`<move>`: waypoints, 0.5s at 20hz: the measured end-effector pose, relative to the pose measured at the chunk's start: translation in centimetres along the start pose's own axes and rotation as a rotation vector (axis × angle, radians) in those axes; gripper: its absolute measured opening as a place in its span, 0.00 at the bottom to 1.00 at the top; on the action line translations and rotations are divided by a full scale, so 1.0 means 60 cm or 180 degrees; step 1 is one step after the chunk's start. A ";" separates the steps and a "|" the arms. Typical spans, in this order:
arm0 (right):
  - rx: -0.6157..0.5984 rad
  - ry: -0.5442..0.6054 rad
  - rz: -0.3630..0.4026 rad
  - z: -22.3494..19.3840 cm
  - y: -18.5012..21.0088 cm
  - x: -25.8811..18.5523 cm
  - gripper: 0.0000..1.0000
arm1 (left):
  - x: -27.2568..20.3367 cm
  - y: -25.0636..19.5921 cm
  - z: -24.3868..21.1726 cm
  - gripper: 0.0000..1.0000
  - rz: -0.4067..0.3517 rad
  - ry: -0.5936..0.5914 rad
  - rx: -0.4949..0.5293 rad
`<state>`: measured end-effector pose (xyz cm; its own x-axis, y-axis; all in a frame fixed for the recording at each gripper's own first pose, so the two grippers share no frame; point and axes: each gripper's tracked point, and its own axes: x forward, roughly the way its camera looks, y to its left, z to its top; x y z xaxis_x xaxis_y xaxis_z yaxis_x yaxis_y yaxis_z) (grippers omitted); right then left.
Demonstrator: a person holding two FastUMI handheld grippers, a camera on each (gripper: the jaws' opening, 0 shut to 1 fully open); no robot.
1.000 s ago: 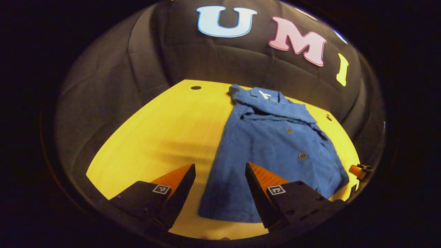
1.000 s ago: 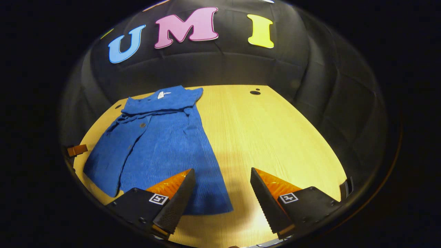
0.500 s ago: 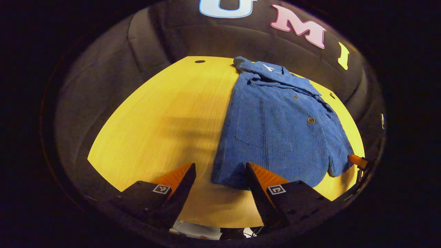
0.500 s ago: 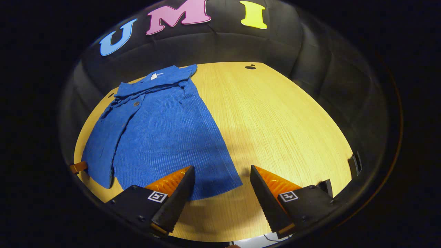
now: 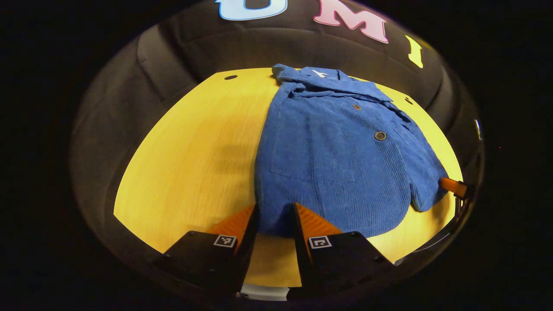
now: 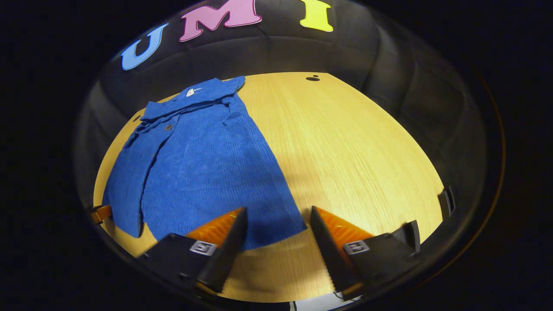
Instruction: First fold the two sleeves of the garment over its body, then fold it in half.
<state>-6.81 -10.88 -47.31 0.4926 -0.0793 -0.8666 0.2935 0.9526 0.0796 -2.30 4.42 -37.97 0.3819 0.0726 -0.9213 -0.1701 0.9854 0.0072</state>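
With the left gripper narrowed around the garment's near hem and the right gripper spread wide, an uneven lift could skew the fold.

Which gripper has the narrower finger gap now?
The left gripper: fingers close together at the blue jacket hem. The right gripper is spread wide.

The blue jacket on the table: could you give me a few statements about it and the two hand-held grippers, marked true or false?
1. The blue jacket lies flat on the wooden table. True.
2. The jacket is red. False: it is blue.
3. The left hand-held gripper sits at the jacket's near hem. True.
4. The right hand-held gripper is clamped shut. False: its jaws stand open.
5. The jacket has no buttons. False: a button shows.
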 end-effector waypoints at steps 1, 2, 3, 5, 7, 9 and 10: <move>0.0000 -0.0012 -0.0027 0.003 0.000 0.001 0.55 | -0.001 -0.010 0.001 0.51 -0.0050 -0.0012 -0.0022; -0.0017 0.0000 0.0028 0.004 0.009 0.004 0.54 | 0.006 -0.015 0.004 0.37 -0.0054 0.0003 -0.0071; 0.0010 0.0037 0.0067 0.001 0.017 0.004 0.43 | 0.006 -0.018 0.004 0.23 -0.0043 -0.0024 -0.0094; 0.0005 0.0027 0.0060 0.003 0.022 0.010 0.22 | 0.007 -0.023 0.006 0.10 -0.0037 -0.0034 -0.0077; -0.0103 -0.0010 0.0145 0.006 0.028 0.005 0.07 | 0.006 -0.036 0.008 0.02 -0.0163 -0.0040 -0.0006; -0.0155 -0.0050 0.0349 0.004 0.046 0.001 0.02 | 0.009 -0.045 0.011 0.00 -0.0278 -0.0018 -0.0049; -0.0167 -0.0062 0.0375 0.004 0.048 0.003 0.00 | 0.009 -0.050 0.013 0.00 -0.0330 -0.0016 -0.0107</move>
<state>-5.67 -8.25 -47.14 0.5372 0.0289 -0.8430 0.1895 0.9697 0.1540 -0.86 1.62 -38.21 0.4035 -0.0286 -0.9145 -0.1597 0.9820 -0.1011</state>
